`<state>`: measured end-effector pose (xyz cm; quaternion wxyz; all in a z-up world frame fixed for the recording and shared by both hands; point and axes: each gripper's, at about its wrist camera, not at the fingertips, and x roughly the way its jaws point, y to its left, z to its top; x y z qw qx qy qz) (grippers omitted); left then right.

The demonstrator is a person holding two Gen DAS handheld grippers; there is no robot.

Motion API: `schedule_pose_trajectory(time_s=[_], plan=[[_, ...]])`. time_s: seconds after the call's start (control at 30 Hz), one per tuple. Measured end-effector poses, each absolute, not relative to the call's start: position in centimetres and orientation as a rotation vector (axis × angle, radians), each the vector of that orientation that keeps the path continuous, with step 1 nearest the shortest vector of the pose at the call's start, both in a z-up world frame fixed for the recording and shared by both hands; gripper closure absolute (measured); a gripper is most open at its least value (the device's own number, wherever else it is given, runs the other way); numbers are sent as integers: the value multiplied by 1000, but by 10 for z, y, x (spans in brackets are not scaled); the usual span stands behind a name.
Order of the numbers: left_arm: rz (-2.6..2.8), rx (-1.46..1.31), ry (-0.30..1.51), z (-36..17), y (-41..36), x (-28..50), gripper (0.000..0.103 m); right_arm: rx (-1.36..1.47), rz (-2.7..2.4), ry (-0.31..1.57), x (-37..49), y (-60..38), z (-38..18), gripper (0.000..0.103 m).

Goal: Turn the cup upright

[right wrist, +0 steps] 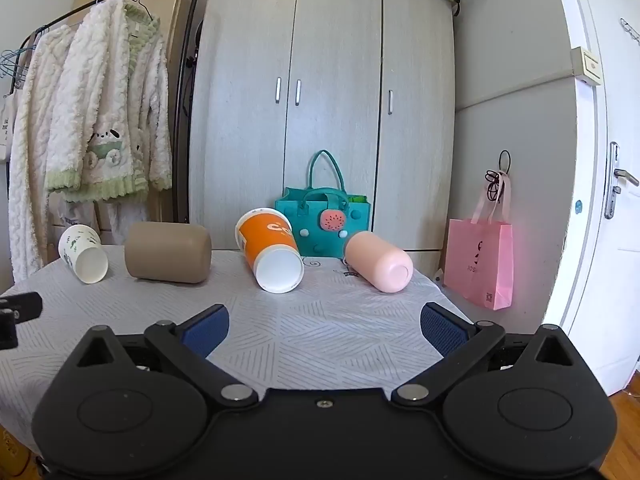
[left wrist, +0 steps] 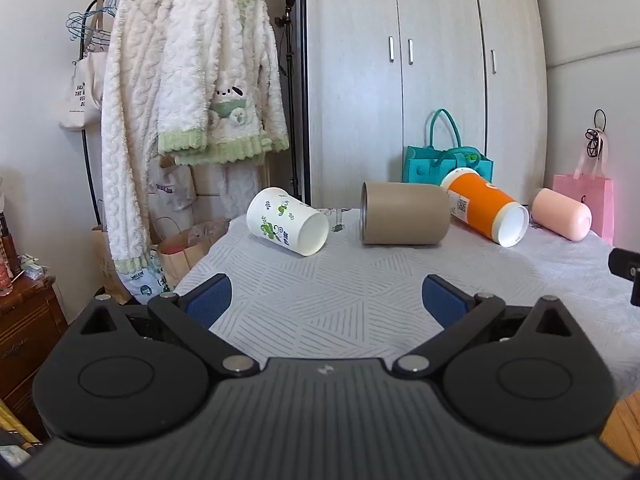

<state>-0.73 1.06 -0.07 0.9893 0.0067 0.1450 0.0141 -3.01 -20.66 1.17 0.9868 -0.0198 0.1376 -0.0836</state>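
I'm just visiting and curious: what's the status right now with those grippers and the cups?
Left gripper open, empty. Right gripper open, empty. Four cups on their sides: white, tan, orange, pink. None upright yet. Nothing in the way.

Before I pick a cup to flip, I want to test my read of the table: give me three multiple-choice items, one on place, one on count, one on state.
1. Which cup lies farthest left on the table?
A. white cup with green print
B. orange cup
C. pink cup

2. How many cups lie on their sides?
A. two
B. three
C. four

3. How do both grippers' fingers stand?
A. shut on a cup
B. open, holding nothing
C. shut, empty

Key:
1 A: the white cup lies left of the tan cup.
2 C: white, tan, orange cup, pink cup.
3 B: left gripper and right gripper gape over bare cloth.
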Motion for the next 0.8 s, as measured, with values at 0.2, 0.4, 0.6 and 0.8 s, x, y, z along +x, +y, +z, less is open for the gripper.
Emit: schedule_pose_trajectory(time_s=[0.2,0.4,0.6,0.8], plan=[[-3,13,269,0,10,-10,0,-51,-189,291,-26,-205,17,0],[-30,22,250,6,5,-16,0,-48,-206,309,-29,-208,18,0],[-30,7,269,5,8,-16,0,-52,-182,294,-33,-207,18,0],[-26,-8,270,5,12,-15,0,-54,-169,278,-35,-203,20,0]])
